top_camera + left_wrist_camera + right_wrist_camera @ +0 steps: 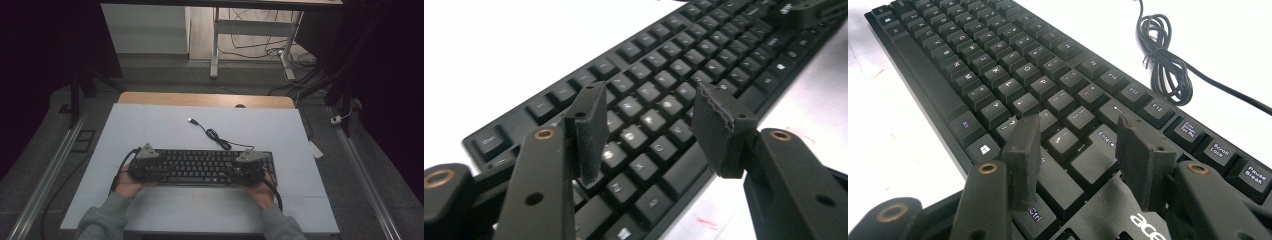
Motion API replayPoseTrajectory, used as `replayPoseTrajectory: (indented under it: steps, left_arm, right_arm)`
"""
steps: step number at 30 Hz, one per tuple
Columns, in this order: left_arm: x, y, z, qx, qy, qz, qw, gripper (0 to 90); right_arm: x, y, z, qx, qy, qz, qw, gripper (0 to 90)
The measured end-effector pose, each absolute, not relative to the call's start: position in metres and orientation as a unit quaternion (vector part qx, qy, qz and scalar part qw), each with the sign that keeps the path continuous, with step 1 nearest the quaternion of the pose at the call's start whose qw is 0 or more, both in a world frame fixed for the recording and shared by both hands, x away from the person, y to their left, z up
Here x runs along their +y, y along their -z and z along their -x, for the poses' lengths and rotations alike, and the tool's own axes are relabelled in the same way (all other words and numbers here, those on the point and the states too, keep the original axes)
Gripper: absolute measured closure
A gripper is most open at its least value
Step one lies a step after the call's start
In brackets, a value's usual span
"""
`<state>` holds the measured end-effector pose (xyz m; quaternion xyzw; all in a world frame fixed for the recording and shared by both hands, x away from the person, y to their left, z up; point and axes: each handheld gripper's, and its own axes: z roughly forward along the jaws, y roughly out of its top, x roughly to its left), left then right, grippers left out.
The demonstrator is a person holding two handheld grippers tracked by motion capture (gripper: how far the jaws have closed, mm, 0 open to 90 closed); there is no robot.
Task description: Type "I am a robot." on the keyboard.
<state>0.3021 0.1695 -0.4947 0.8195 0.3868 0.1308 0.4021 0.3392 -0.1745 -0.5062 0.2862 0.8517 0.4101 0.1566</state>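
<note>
A black keyboard (200, 167) lies across the white mat (150, 125), and its black cable (216, 135) coils away to a USB plug (191, 120). My left gripper (154, 171) is over the keyboard's left end. In the left gripper view its jaws (649, 100) stand open above the letter keys (644, 135) with nothing between the pads. My right gripper (244, 171) is over the right end. Its jaws (1078, 127) are open above the Enter key (1103, 137), also with nothing between them. The coiled cable (1163, 55) lies beyond the function keys.
The mat covers a wooden table (205, 99) whose far edge shows behind it. Bare mat lies ahead of the keyboard and in a strip in front of it. On the floor beyond are desk legs (215, 45), loose cables and metal rails (50, 170) at both sides.
</note>
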Motion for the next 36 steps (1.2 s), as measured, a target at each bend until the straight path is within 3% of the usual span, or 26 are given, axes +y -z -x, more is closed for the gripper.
replayPoseTrajectory:
  steps: [9, 28, 36]
  left_arm:
    - [0.155, 0.495, -0.298, 0.365, -0.120, -0.830, 0.405, 54.1]
    - [0.129, 0.512, -0.295, 0.324, -0.102, -0.869, 0.360, 88.8]
    - [0.125, 0.520, -0.297, 0.323, -0.098, -0.875, 0.348, 89.2]
  right_arm:
    - [-0.174, 0.506, -0.339, 0.852, -0.410, -0.286, 0.157, 52.9]
    - [-0.174, 0.507, -0.339, 0.852, -0.410, -0.286, 0.156, 52.8]
    - [-0.174, 0.507, -0.339, 0.852, -0.410, -0.286, 0.156, 52.8]
